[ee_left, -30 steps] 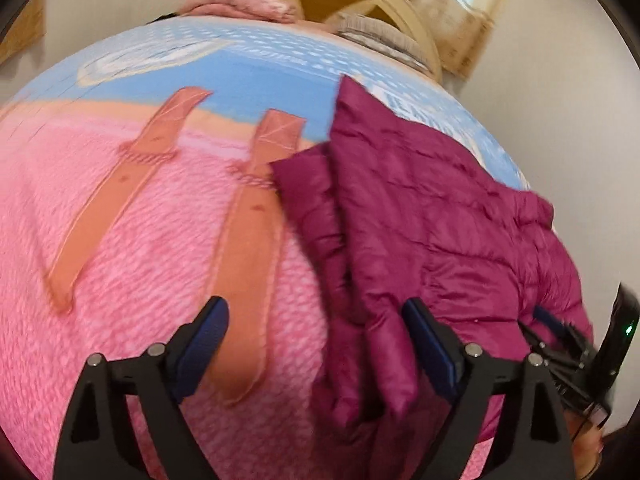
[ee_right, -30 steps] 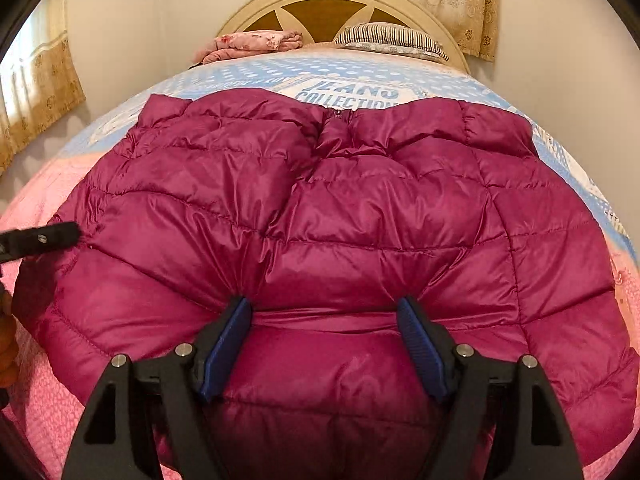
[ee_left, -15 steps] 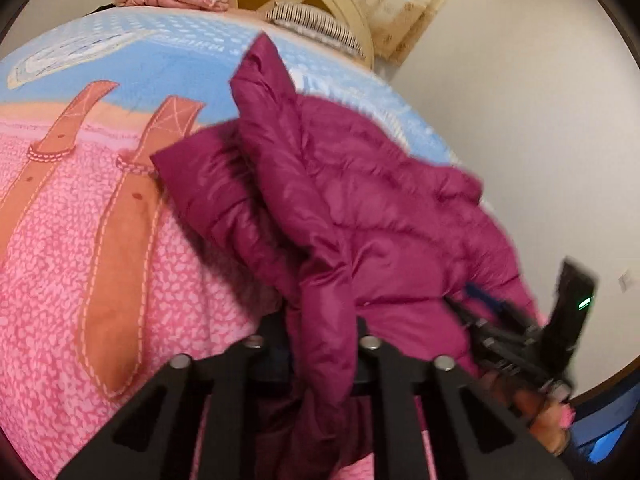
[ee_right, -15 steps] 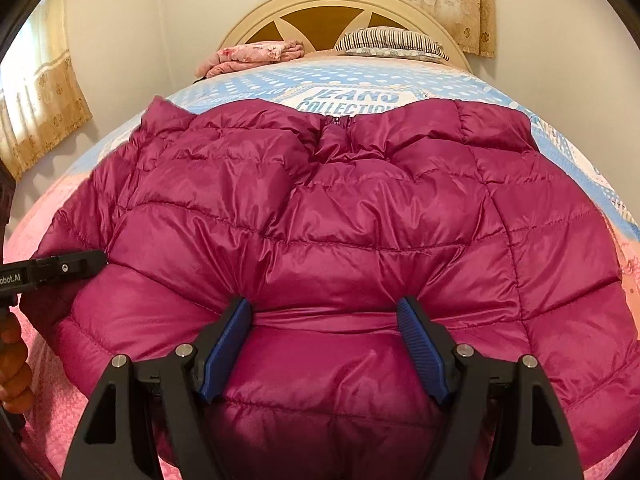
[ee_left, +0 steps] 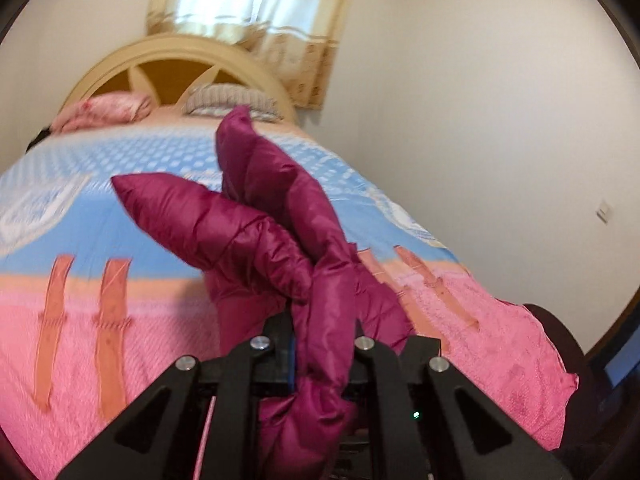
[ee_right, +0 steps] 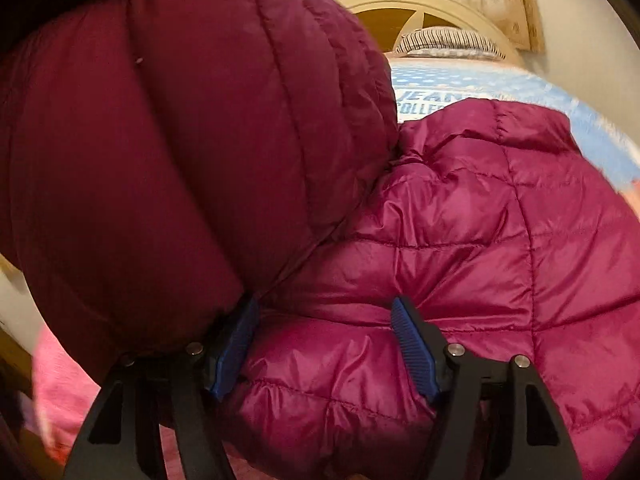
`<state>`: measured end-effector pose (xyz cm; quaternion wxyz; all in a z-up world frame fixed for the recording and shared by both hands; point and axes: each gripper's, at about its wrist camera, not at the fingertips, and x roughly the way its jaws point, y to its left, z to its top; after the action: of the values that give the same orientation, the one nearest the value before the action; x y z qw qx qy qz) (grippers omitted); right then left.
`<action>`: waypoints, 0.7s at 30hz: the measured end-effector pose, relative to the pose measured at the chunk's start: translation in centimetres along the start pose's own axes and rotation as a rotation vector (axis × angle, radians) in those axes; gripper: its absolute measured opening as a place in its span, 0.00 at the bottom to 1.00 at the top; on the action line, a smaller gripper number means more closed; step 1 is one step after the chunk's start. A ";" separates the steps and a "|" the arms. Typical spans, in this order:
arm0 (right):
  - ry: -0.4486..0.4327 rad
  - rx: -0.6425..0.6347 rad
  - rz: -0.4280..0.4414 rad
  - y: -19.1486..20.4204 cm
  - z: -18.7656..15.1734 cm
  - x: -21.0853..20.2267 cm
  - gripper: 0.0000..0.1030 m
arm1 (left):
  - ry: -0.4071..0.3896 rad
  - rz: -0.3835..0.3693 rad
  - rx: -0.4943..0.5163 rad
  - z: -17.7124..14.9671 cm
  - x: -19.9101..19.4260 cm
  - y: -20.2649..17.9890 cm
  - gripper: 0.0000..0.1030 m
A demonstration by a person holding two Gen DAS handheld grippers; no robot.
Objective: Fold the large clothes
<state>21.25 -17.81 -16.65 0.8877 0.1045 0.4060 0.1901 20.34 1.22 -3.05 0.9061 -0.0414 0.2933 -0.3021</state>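
My left gripper [ee_left: 322, 354] is clamped tight on a fold of the magenta puffer jacket [ee_left: 256, 236], the cloth squeezed between the 2 closed fingers and bunching out above and below them. From that pinch the jacket's edge stands up over the bed [ee_left: 80, 320], with 2 puffy lobes pointing toward the far headboard [ee_left: 180, 52].

My right gripper [ee_right: 324, 344] has just been narrowing its jaws, yet the blue pads [ee_right: 412, 348] stand apart, with the jacket's near hem [ee_right: 320, 380] bulging up between them; I cannot tell whether they press on it. The rest of the jacket lies spread on the bedspread ahead and to the right, while the lifted part hangs as a big dark bulge [ee_right: 160, 140] on the left, close to the camera, touching the left finger. A striped pillow [ee_right: 448, 42] sits at the far end by the headboard, and a pink bundle [ee_left: 104, 110] lies left of it.
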 end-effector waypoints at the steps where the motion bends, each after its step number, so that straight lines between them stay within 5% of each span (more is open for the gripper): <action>1: 0.000 0.056 0.051 -1.5 0.1 -1.2 0.68 | -0.007 -0.007 0.011 0.4 0.2 -0.7 0.10; 3: -0.018 0.122 0.095 -3.5 0.4 -3.2 0.68 | -0.022 -0.032 0.026 0.9 0.8 -1.7 0.10; 8: -0.168 0.259 0.048 -10.5 1.6 -11.4 0.68 | -0.020 -0.056 0.107 0.6 3.6 -5.1 0.10; 14: -0.284 0.294 0.052 -15.6 6.1 -16.0 0.68 | 0.071 -0.036 0.270 -5.2 9.5 -9.4 0.11; 17: -0.260 0.221 0.102 -15.3 9.0 -16.0 0.68 | 0.116 -0.004 0.350 -8.1 11.6 -10.1 0.11; 21: -0.113 0.114 0.161 -13.4 12.3 -12.5 0.68 | 0.109 0.010 0.413 -9.4 12.0 -10.6 0.12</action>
<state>26.48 -35.67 -4.71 0.8835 0.1979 0.3559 0.2314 17.25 -13.31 -14.21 0.8796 0.1632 0.2739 -0.3531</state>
